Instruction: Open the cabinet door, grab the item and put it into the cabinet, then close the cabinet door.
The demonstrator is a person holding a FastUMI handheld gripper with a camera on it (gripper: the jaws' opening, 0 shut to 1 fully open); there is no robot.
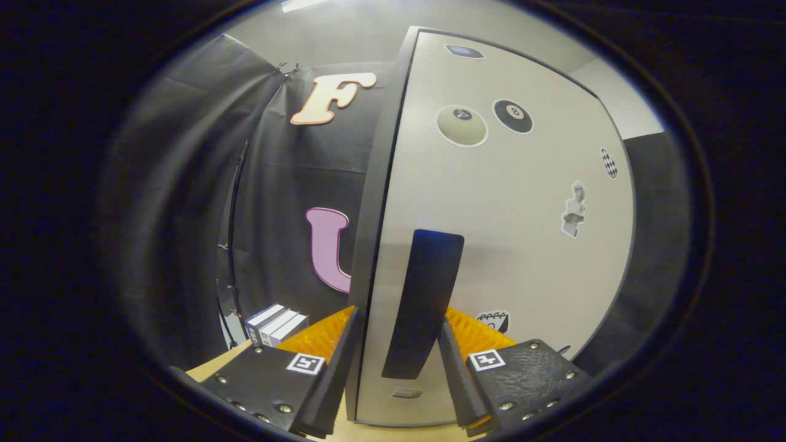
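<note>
The pale cabinet door [522, 245] stands close in front of me, its dark free edge [374, 215] turned toward me and several stickers on its face. A dark vertical handle [427, 294] sits on the face beside that edge. My gripper [399, 313] straddles the edge and the handle. One finger [341, 350] lies against the back side of the edge and the other finger [454, 362] against the handle's far side, so both press on it. A small stack of white and blue boxes [276, 324] rests on the wooden tabletop [215, 365], beyond and to the left of the fingers.
Black cloth walls close the booth behind and to the left of the door. A thin dark cable [233, 245] hangs down the cloth above the boxes. The tabletop runs under the fingers and the door's lower edge.
</note>
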